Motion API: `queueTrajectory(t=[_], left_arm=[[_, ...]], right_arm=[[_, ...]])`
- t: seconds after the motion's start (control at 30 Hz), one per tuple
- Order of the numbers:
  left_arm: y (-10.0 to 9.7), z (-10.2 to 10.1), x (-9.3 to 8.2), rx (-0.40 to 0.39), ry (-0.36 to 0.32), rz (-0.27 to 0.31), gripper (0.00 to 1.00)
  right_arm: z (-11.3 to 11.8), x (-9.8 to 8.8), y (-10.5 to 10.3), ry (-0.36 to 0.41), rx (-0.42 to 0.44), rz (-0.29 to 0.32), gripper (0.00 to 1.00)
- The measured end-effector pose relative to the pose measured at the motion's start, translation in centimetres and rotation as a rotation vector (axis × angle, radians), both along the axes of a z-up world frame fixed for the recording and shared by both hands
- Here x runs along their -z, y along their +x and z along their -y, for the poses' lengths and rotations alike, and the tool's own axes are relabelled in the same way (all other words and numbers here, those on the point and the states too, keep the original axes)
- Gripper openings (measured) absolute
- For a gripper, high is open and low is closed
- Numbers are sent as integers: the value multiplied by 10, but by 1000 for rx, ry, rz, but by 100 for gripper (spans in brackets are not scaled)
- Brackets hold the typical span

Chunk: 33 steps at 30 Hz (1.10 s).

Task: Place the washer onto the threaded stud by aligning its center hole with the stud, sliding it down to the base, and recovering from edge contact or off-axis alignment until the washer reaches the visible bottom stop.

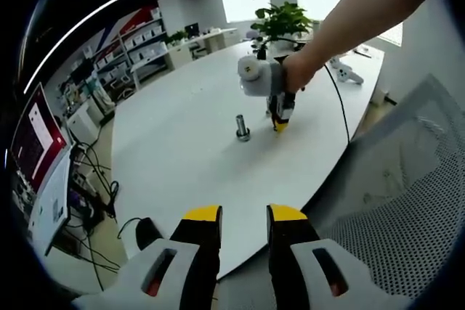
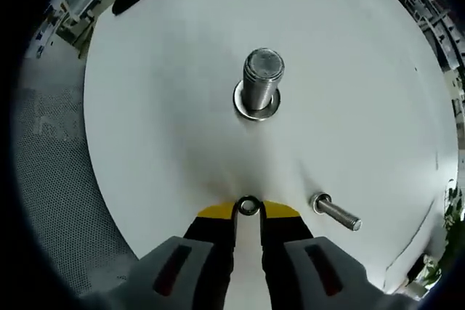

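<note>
A threaded stud (image 2: 259,86) stands upright on the white table (image 2: 160,107), with a wide ring at its base. My right gripper (image 2: 248,214) is shut on a small metal washer (image 2: 248,206), held at its yellow tips a short way in front of the stud. In the left gripper view the right gripper (image 1: 280,123) points down at the table (image 1: 182,157) just right of the stud (image 1: 242,127), gripped by a person's hand (image 1: 299,70). My left gripper (image 1: 244,215) hangs open over the table's near edge, holding nothing.
A loose bolt (image 2: 336,212) lies on the table to the right of my right gripper's tips. A mesh chair back (image 1: 392,201) is at the right, a potted plant (image 1: 280,19) at the far table edge, and a monitor (image 1: 36,143) with cables at the left.
</note>
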<state>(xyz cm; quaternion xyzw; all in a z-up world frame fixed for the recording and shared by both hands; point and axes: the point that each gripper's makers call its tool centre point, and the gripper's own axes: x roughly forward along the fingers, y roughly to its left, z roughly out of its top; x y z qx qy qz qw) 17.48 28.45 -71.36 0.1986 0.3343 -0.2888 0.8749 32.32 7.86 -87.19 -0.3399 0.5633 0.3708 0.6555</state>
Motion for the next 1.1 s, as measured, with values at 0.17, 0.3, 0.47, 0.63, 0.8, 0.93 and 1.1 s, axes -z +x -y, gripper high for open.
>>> queueTrajectory(t=[0.17, 0.3, 0.47, 0.63, 0.8, 0.93, 1.1], left_arm=[[0, 0, 1, 2, 2, -2, 22], [-1, 1, 1, 4, 2, -3, 22], [-1, 1, 1, 6, 2, -3, 22], [-1, 1, 0, 7, 2, -2, 22], [0, 0, 0, 4, -1, 1, 22], [0, 0, 0, 5, 2, 0, 22], [-1, 1, 1, 8, 2, -2, 22]], right_arm=[[0, -1, -2, 38, 10, 38, 14], [1, -1, -3, 49, 1, 51, 14], [3, -3, -6, 80, 48, 44, 14], [17, -5, -7, 69, 55, 45, 14], [29, -17, 8, 89, 122, 67, 14], [35, -25, 17, 94, 138, 85, 14], [39, -35, 27, 110, 166, 107, 14]])
